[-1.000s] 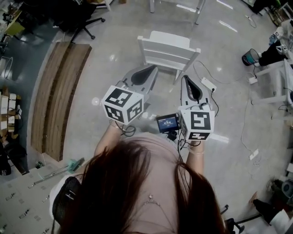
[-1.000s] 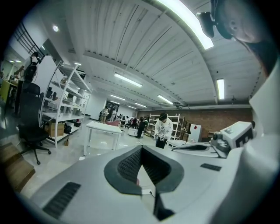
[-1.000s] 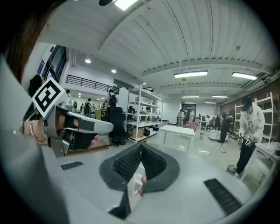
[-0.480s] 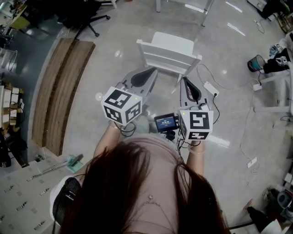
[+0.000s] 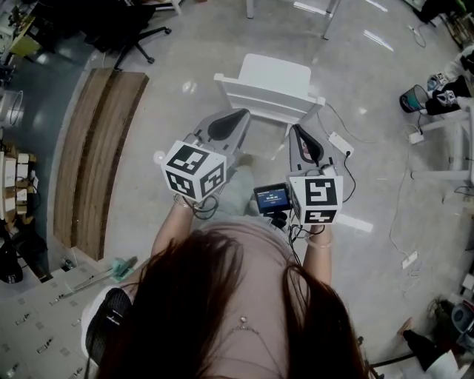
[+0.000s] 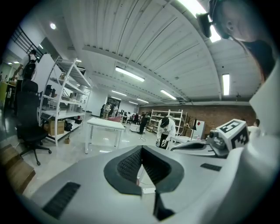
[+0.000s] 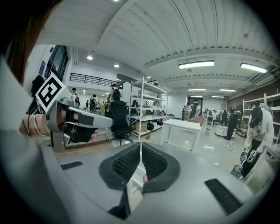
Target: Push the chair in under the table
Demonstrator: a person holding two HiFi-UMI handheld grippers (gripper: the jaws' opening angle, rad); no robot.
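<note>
The white chair (image 5: 270, 85) stands on the grey floor with its slatted backrest toward me. Beyond it, at the top edge of the head view, are the white table's legs (image 5: 329, 18). My left gripper (image 5: 237, 115) is shut and empty, its tip at the left end of the backrest. My right gripper (image 5: 298, 130) is also shut and empty, at the backrest's right end. I cannot tell whether either tip touches the chair. In the left gripper view the shut left gripper (image 6: 142, 148) faces the white table (image 6: 105, 124). In the right gripper view, chair slats (image 7: 133, 186) show below the shut right gripper (image 7: 141, 146).
Long wooden boards (image 5: 96, 155) lie on the floor at the left, with a black office chair (image 5: 126, 29) beyond them. A power strip with its cable (image 5: 339, 142) lies right of the chair, near a white rack (image 5: 444, 141). Shelving (image 6: 61, 100) and people stand further off.
Both grippers have moved forward and slightly down toward the chair's backrest. Their jaws have stayed shut.
</note>
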